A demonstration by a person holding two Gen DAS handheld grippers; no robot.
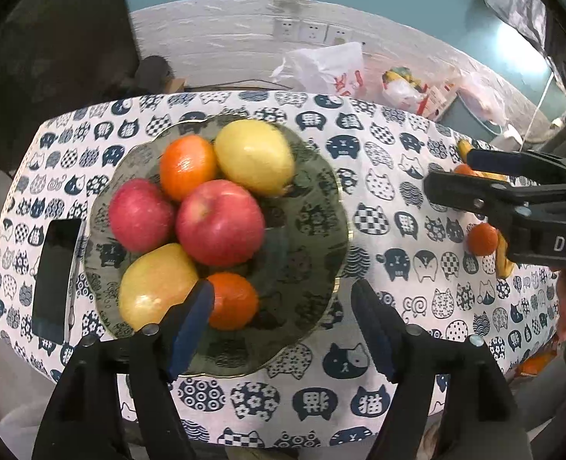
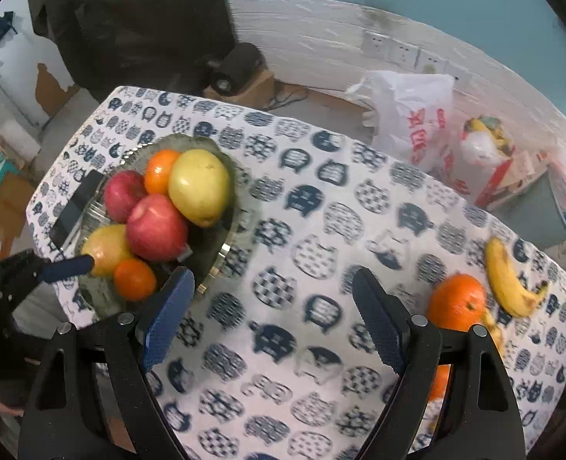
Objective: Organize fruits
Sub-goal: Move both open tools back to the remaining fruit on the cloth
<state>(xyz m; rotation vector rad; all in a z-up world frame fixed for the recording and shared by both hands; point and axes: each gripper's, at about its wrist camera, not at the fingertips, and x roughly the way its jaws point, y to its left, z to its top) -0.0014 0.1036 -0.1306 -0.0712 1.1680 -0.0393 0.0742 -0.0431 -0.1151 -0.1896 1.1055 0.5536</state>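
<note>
A second orange point(image 2: 438, 381) hides mostly behind the right tongs' arm, and the cat-print tablecloth point(image 2: 283, 230) is motion-blurred

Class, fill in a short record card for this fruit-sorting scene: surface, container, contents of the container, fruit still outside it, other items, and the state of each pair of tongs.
surface: table with cat-print cloth
container: glass plate
contents: two red apples, two yellow pears, two oranges
fruit outside: orange and banana on the cloth, near the table's right end
other items: dark phone left of the plate
left tongs: open, empty, over the plate's near edge
right tongs: open, empty, over bare cloth
</note>
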